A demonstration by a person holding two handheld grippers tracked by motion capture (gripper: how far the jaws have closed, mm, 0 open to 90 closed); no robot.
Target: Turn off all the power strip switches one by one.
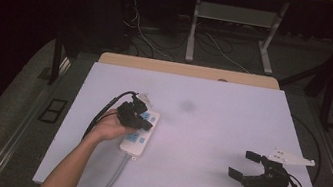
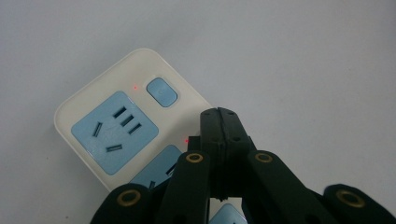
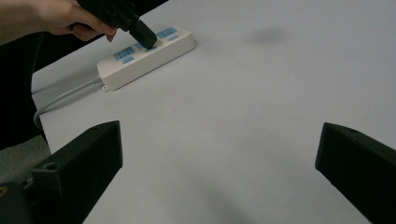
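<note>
White plastic power strip [image 1: 139,132] with pale blue socket faces lying flat on the white table [image 1: 209,130], toward its left edge, about midway between near and far edges, long axis running near to far. Grey cord [image 1: 113,178] trailing off the near edge. Left gripper [image 1: 136,115], black, poised over the strip's middle, jaws pressed fully together with nothing between them, tips [image 2: 219,122] down at the strip's top face beside a small red indicator light [image 2: 187,140]; contact or a hair's gap, cannot tell. Rounded blue switch button [image 2: 161,91] at the strip's far end, just beyond the tips. Right gripper [image 1: 249,167], black, near the table's right near corner, well apart from the strip, jaws spread wide and empty over bare surface.
</note>
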